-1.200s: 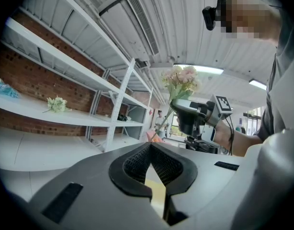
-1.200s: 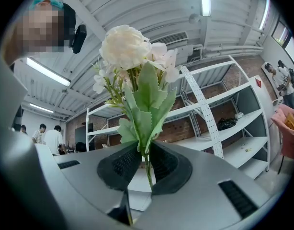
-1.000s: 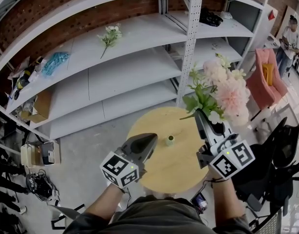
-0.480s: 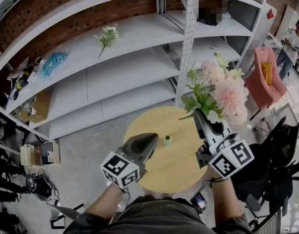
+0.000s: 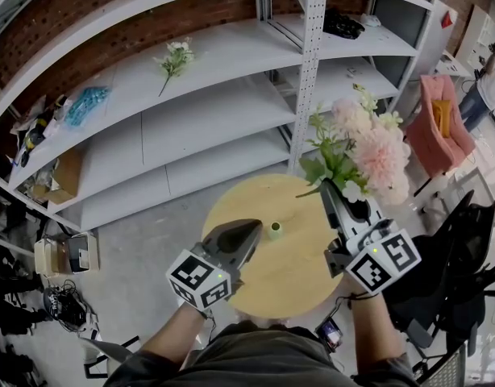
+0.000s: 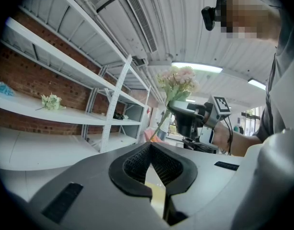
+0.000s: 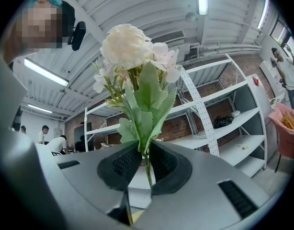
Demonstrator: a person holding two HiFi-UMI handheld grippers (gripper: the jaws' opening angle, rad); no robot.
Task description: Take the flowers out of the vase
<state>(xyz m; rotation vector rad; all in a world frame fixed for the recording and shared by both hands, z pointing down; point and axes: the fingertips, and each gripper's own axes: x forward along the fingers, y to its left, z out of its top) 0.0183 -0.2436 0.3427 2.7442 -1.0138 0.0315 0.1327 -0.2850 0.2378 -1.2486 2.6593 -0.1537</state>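
Note:
My right gripper [image 5: 329, 189] is shut on the green stem [image 7: 147, 170] of a bunch of pink and white flowers [image 5: 370, 147], holding it upright above the right edge of the round wooden table [image 5: 292, 276]. In the right gripper view the blooms [image 7: 128, 46] rise straight above the jaws. A small green vase [image 5: 275, 228] stands near the table's middle, with no flowers in it. My left gripper [image 5: 255, 226] hovers just left of the vase, shut with nothing between its pads [image 6: 137, 163]. The left gripper view shows the held bunch [image 6: 178, 82] off to the right.
White metal shelving [image 5: 191, 111] stands behind the table, with a loose flower sprig [image 5: 175, 58] and a blue bag [image 5: 89, 101] on it. A pink armchair [image 5: 441, 127] and a black office chair [image 5: 465, 264] are at the right. Boxes and cables [image 5: 64, 256] lie on the floor at the left.
Both grippers and the flowers keep their places. Only the head view has drifted slightly.

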